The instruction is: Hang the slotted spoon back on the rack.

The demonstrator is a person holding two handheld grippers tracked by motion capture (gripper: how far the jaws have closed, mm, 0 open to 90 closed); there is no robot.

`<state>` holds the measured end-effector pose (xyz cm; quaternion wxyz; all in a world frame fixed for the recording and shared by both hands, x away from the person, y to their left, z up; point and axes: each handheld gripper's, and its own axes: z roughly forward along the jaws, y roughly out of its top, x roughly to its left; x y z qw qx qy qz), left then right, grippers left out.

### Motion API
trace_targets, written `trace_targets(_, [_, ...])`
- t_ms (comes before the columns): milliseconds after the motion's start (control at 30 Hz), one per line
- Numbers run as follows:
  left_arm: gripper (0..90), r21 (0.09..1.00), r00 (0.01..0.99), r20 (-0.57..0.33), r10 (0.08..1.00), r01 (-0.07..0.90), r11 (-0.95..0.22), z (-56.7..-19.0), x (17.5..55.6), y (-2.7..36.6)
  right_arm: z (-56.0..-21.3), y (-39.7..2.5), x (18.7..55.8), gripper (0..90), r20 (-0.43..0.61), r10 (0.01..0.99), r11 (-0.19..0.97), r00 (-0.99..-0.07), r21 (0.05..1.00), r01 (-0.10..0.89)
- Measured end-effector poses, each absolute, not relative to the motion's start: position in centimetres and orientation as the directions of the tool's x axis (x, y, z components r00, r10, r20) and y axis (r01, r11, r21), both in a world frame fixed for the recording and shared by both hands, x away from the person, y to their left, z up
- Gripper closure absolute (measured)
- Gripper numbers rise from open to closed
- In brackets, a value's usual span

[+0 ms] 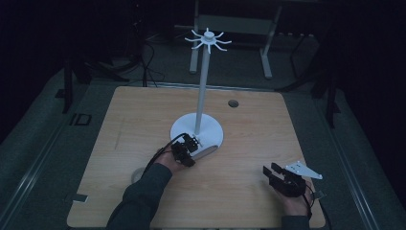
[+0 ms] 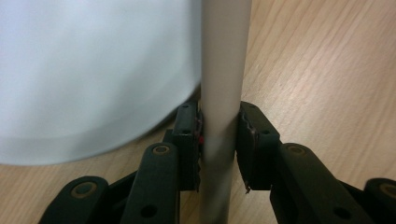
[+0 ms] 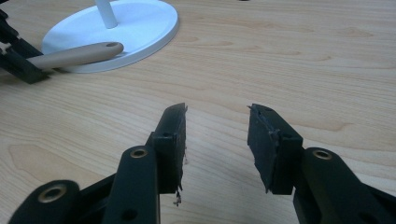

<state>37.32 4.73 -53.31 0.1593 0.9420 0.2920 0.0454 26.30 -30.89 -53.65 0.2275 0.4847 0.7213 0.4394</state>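
Left gripper (image 2: 219, 140): clamped on a beige handle (image 2: 219, 93), one jaw pressed to each side of it; in the high view it sits just at the near rim of the stand's base, about the middle of the table.
Right gripper (image 3: 217, 135): jaws apart with nothing between them, bare wood showing in the gap; in the high view it hovers near the table's near right corner (image 1: 282, 179), a grey three-cornered plate on top.
Beige handle: a slim rounded bar with a small hole at its far end, lying across the near edge of the white base (image 3: 74, 55); what is at its other end cannot be told.
White stand (image 1: 201, 91): round flat base, upright pole, a ring of curved hooks at the top; it stands near the table's centre.
Table (image 1: 249, 143): light wood, rounded corners, a small dark round hole near the far edge.
Hands: left forearm in a dark sleeve (image 1: 143, 191) reaches in from the near edge.
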Motion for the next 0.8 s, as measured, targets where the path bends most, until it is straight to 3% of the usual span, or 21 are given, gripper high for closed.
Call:
trace_targets(500, [73.8, 0.347, 0.819, 0.017, 0.574, 0.534, -0.771, -52.8, 37.0, 4.7, -53.7, -30.9, 26.4, 56.4, 0.102, 0.899, 0.141, -0.426, 0.853, 0.502])
trace_targets(800, [73.8, 0.441, 0.813, -0.006, 0.582, 0.525, -0.728, -51.0, 36.3, 5.3, -53.8, -30.7, 26.4, 56.3, 0.100, 0.898, 0.146, -0.428, 0.851, 0.504])
